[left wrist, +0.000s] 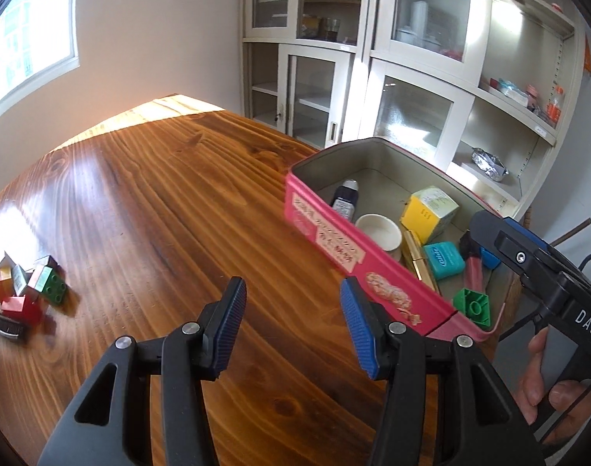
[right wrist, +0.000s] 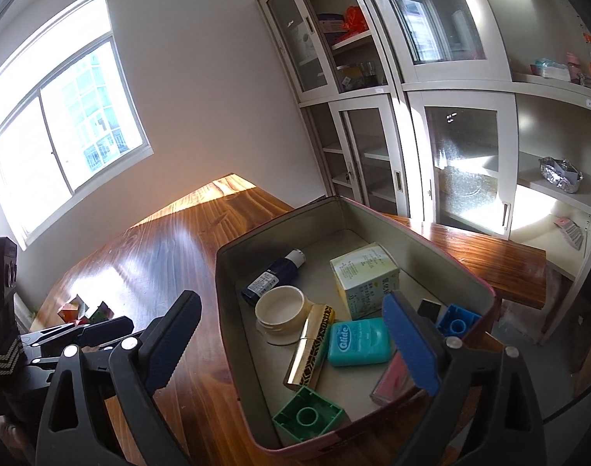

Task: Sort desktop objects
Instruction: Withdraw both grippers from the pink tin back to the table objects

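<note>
A pink tin box (left wrist: 334, 240) stands open on the wooden table (left wrist: 159, 194). Inside lie a green brick (right wrist: 307, 415), a teal floss case (right wrist: 359, 341), a gold tube (right wrist: 311, 349), a cream jar (right wrist: 281, 310), a dark bottle (right wrist: 274, 275), a pale carton (right wrist: 365, 279) and a blue brick (right wrist: 456, 320). My right gripper (right wrist: 291, 303) hangs open over the tin (right wrist: 229, 303), holding nothing. My left gripper (left wrist: 291, 291) is open and empty above bare table, left of the tin. A cluster of coloured blocks (left wrist: 23, 287) lies far left.
A dark key-like item (left wrist: 8, 326) lies beside the block cluster (right wrist: 85, 310). Glass-door cabinets (left wrist: 373, 58) stand behind the table, and a window (right wrist: 62, 124) is at the left. A hand (left wrist: 547, 388) grips the right tool's handle at the right edge of the left wrist view.
</note>
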A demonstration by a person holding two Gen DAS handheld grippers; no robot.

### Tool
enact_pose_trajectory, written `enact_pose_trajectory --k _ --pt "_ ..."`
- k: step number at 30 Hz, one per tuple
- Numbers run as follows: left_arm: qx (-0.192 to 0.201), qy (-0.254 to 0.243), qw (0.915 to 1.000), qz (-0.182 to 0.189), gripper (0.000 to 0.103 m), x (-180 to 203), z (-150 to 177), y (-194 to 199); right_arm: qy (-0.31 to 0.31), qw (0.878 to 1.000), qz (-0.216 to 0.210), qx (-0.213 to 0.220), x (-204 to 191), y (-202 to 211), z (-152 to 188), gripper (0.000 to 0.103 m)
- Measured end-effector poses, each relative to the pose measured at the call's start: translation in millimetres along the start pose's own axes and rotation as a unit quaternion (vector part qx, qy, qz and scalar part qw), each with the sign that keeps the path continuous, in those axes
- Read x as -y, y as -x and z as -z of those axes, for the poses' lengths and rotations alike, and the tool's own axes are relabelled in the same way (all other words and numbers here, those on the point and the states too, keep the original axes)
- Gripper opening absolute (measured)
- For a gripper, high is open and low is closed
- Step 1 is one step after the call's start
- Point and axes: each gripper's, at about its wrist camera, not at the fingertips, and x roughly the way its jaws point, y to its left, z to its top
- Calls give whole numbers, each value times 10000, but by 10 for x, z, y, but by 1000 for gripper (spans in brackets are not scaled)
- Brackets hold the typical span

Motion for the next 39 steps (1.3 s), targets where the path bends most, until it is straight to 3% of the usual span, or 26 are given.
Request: enact_pose_trajectory --k 17,25,39 --pt "96 1040 9911 -827 55 -1244 325 246 590 9944 -686 -550 -963 -366 217 96" --pt "155 1548 9796 -1275 55 -1866 500 372 870 9859 -1018 -1000 -1418 -651 384 96" --pt "-87 2250 9559 -1886 55 -2700 761 368 1269 9717 -1329 -1482 -1938 -991 594 96"
